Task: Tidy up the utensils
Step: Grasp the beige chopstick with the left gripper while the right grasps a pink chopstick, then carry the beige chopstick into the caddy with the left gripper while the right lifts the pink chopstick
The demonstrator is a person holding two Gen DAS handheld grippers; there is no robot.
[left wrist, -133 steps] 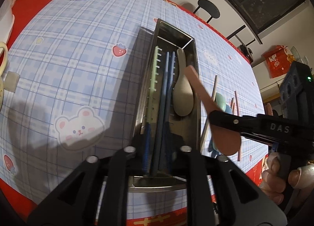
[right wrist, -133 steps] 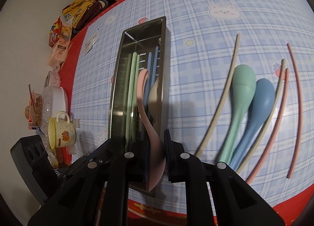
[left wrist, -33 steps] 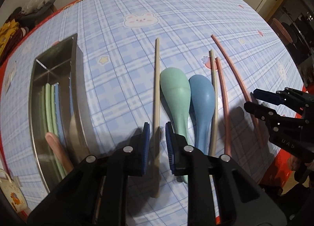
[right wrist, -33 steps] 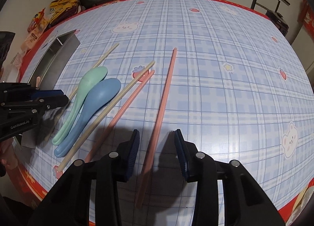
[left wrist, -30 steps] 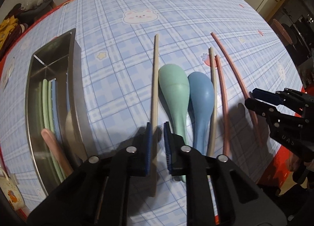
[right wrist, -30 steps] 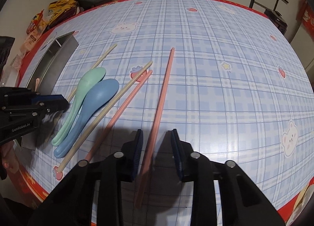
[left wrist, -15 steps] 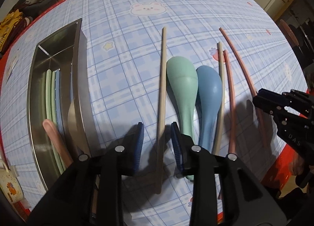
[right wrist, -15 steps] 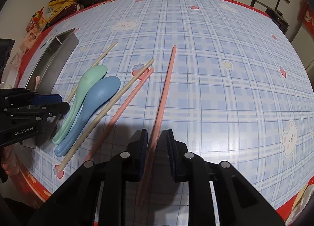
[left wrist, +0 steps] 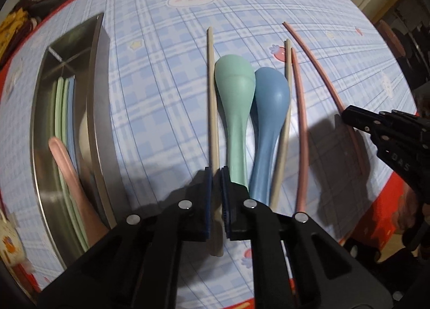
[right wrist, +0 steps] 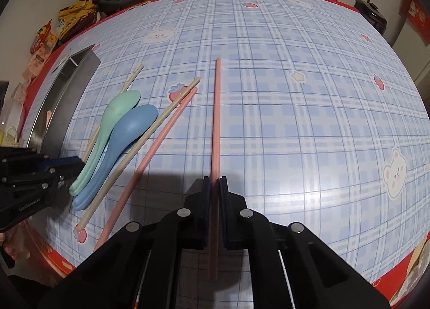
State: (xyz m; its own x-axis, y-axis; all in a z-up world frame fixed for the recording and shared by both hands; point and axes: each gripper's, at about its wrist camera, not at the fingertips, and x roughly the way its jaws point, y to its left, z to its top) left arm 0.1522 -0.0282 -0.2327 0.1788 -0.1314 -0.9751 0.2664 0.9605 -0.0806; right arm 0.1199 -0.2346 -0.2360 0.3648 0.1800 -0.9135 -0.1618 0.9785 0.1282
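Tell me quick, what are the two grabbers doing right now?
Left gripper: shut on the beige chopstick.
Right gripper: shut on the pink chopstick.

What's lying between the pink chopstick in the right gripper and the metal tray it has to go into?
Between the pink chopstick and the metal tray lie another pink chopstick, a beige chopstick, a blue spoon, a green spoon, and the left gripper.

Right tongs (right wrist: pixel 214 182) are clamped on a pink chopstick (right wrist: pixel 215 121) running straight ahead over the bench (right wrist: pixel 309 121). To their left lie a second pink chopstick (right wrist: pixel 164 131), beige chopstick (right wrist: pixel 150 137), blue spoon (right wrist: pixel 126 137) and green spoon (right wrist: pixel 113 118).
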